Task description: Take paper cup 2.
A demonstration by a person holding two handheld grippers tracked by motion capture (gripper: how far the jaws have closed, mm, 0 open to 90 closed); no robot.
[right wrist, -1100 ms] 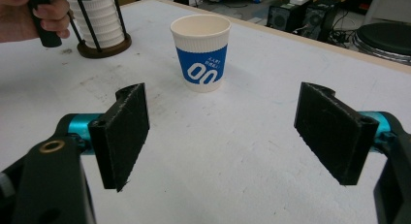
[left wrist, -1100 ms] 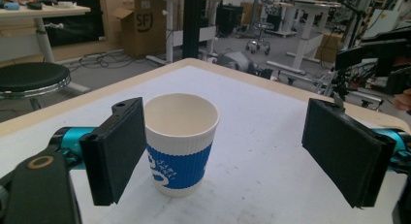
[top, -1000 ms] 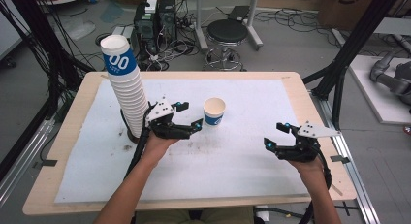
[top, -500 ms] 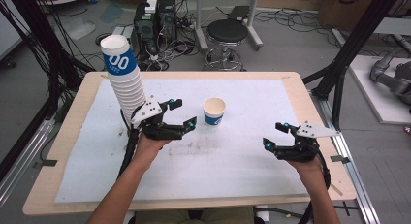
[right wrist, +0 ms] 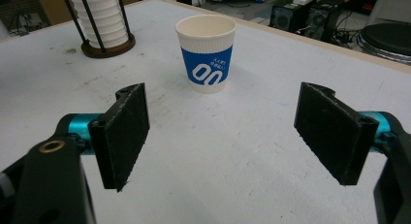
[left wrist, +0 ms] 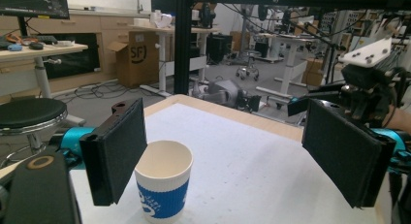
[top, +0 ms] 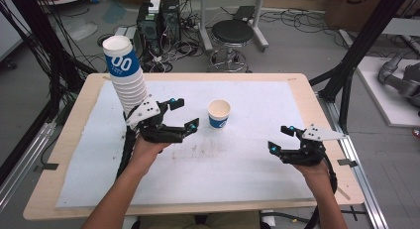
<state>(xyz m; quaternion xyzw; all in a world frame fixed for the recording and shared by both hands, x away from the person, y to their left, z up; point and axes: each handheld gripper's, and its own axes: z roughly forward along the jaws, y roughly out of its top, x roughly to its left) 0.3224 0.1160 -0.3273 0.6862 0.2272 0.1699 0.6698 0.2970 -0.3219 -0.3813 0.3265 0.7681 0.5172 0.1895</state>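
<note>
A single white paper cup (top: 219,113) with a blue band stands upright on the white mat near the table's middle. My left gripper (top: 185,113) hovers just left of it, open and holding nothing. In the left gripper view the cup (left wrist: 164,185) sits low, beside the left pad (left wrist: 118,151). A tall stack of the same cups (top: 126,75) rises from a wire holder behind that gripper. My right gripper (top: 279,139) rests open at the right, apart from the cup. In the right gripper view the cup (right wrist: 206,52) stands ahead of the open gripper (right wrist: 228,132), with the stack (right wrist: 102,20) beyond.
The white mat (top: 247,179) covers most of the wooden table (top: 64,154). The other hand's gripper (left wrist: 368,73) shows at the right of the left gripper view. A stool (top: 233,33) and cabling lie on the floor beyond the far edge.
My left gripper has risen and drawn back to the left, away from the single cup and nearer the stack. The right gripper has stayed put.
</note>
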